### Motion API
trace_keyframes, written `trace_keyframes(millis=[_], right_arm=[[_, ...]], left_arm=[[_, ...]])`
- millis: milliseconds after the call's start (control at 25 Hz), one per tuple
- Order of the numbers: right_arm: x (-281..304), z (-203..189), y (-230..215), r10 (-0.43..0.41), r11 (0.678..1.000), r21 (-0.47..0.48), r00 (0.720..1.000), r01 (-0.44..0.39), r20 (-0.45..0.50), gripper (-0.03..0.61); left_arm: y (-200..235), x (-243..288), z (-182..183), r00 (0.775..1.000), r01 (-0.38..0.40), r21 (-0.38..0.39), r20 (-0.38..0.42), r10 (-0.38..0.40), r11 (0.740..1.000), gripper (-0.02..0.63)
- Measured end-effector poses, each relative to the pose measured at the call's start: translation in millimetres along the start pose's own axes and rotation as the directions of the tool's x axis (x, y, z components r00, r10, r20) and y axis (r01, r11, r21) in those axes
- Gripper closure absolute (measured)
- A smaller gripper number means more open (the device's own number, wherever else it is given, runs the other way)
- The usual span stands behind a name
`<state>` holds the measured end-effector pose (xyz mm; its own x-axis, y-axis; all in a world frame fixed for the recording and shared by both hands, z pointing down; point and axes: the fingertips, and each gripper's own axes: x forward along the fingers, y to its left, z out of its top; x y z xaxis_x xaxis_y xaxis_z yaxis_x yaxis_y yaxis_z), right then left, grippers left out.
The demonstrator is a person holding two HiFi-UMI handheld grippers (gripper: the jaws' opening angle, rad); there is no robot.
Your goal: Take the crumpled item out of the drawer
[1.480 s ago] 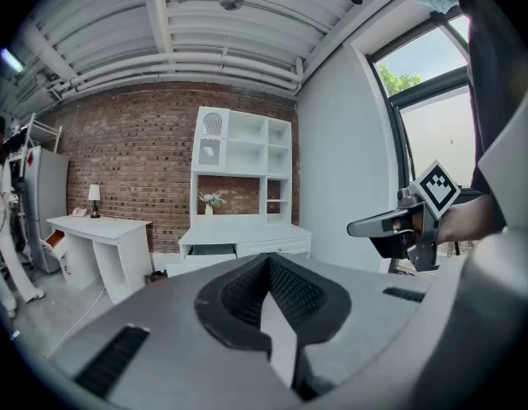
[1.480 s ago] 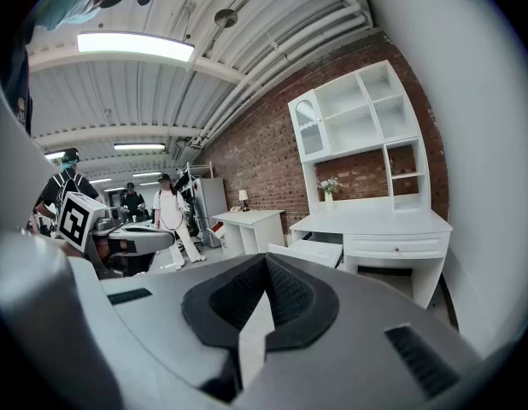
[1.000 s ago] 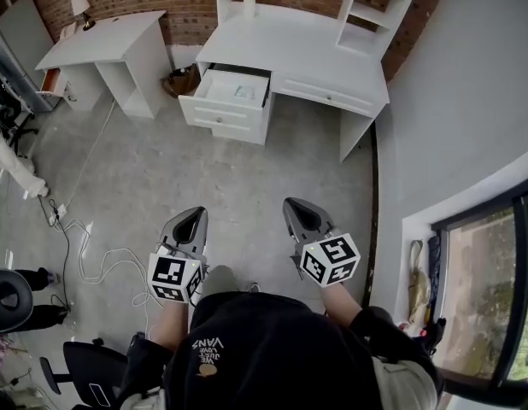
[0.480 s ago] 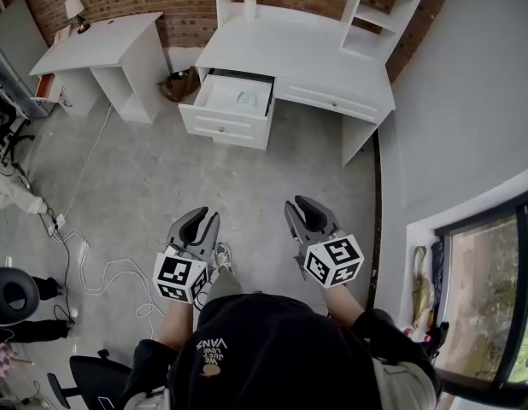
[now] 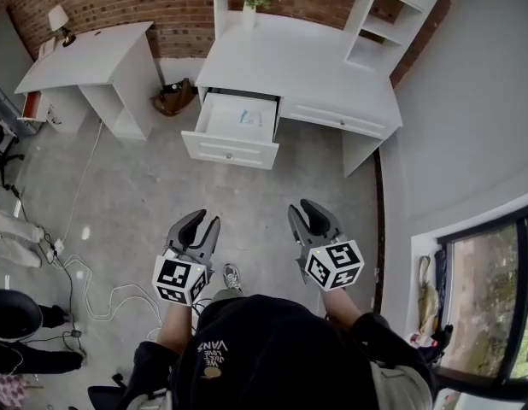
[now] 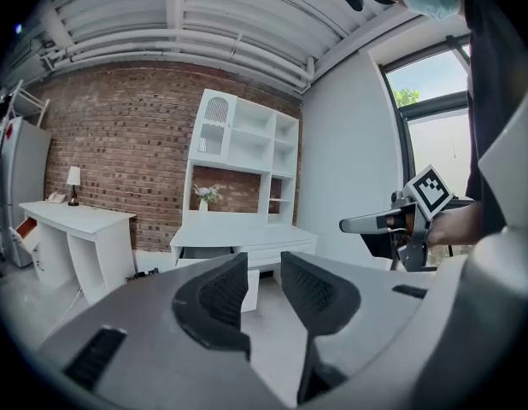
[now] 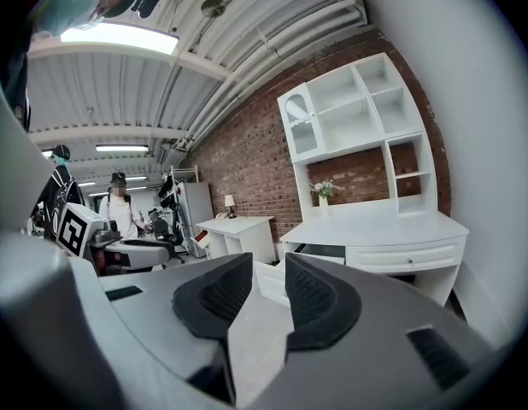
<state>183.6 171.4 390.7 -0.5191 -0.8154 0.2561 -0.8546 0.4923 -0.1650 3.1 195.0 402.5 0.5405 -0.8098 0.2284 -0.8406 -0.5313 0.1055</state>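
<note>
Both pairs of jaws are parted w/ nothing between them. Our right gripper (image 7: pixel 262 282) has just been opening, gap empty; our left gripper (image 6: pixel 264 289) is released too. Over the last sec we've walked nearer the white desk (image 5: pixel 298 62), and its open drawer (image 5: pixel 234 148) now sits larger in head view. So we judge it's approach only, no reach yet. The crumpled item (image 5: pixel 252 117), prob. that small pale scrap on the drawer floor, lies well ahead of both grippers, nearer the left one's line.
</note>
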Motion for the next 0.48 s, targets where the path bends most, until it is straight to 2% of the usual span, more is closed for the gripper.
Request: trace_keyframes(millis=[280,480], right_arm=[[64.5,7.3,4.1,-0.053,0.999,0.010,0.999,0.053,-0.012,0.482],[98.3,7.2,1.4,-0.082,0.996,0.018,0.996,0.083,-0.026,0.483]], left_arm=[[68.6,23.6,5.6,1.000,0.030,0.006,-0.005,-0.029,1.000,0.512],[99.1,42.2,8.3,0.998,0.061,0.014,-0.014,-0.060,0.998,0.512]])
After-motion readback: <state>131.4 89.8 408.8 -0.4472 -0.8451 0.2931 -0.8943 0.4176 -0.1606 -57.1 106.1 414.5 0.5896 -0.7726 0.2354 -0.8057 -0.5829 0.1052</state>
